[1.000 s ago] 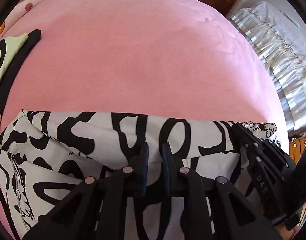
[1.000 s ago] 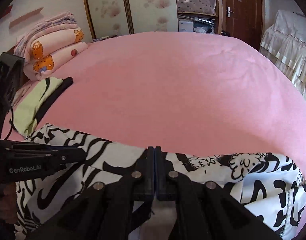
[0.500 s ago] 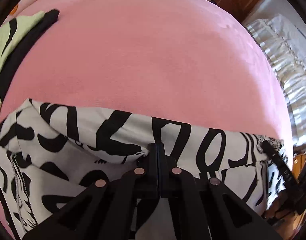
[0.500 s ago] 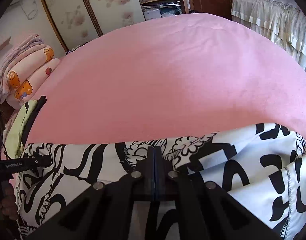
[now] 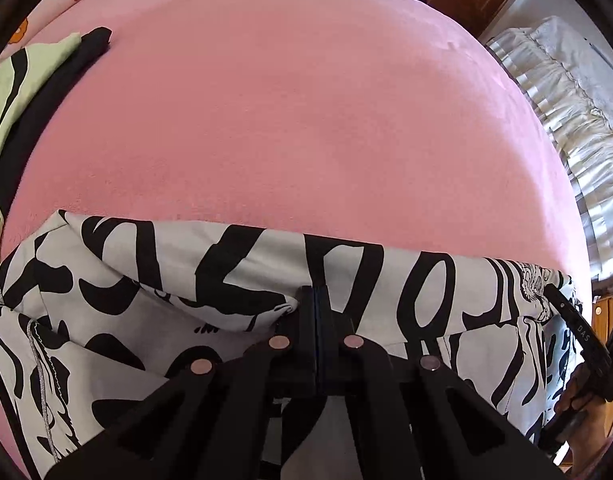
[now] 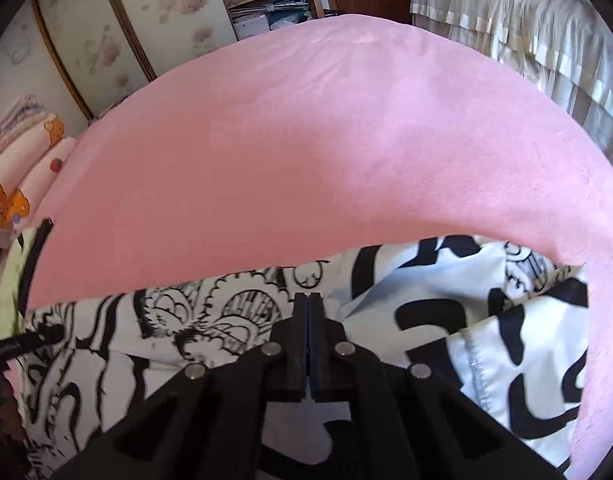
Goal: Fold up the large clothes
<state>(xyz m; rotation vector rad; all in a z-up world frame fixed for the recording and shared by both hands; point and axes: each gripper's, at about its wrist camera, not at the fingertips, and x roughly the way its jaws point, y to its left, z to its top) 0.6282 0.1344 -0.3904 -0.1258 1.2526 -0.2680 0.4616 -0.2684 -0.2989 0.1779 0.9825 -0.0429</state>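
Observation:
A large black-and-white patterned garment (image 5: 226, 276) lies across the near edge of the pink bed (image 5: 298, 120). My left gripper (image 5: 314, 292) is shut on the garment's far folded edge. The right gripper's black body shows at the right of the left wrist view (image 5: 586, 340). In the right wrist view the same garment (image 6: 486, 320) spreads below, and my right gripper (image 6: 308, 298) is shut on its cartoon-printed edge. The left gripper's body shows at the left of that view (image 6: 22, 346).
A folded green-and-black garment (image 5: 22, 92) lies at the bed's left edge. Stacked pink bear-print blankets (image 6: 22, 176) sit at the far left. A frilled cream bedcover (image 5: 566, 92) is to the right. Wardrobe doors (image 6: 146, 12) stand behind the bed.
My left gripper has closed on the garment's edge; a second ago its fingers stood apart. Both grippers have moved the cloth's edge forward over the bed, and the right has tilted left.

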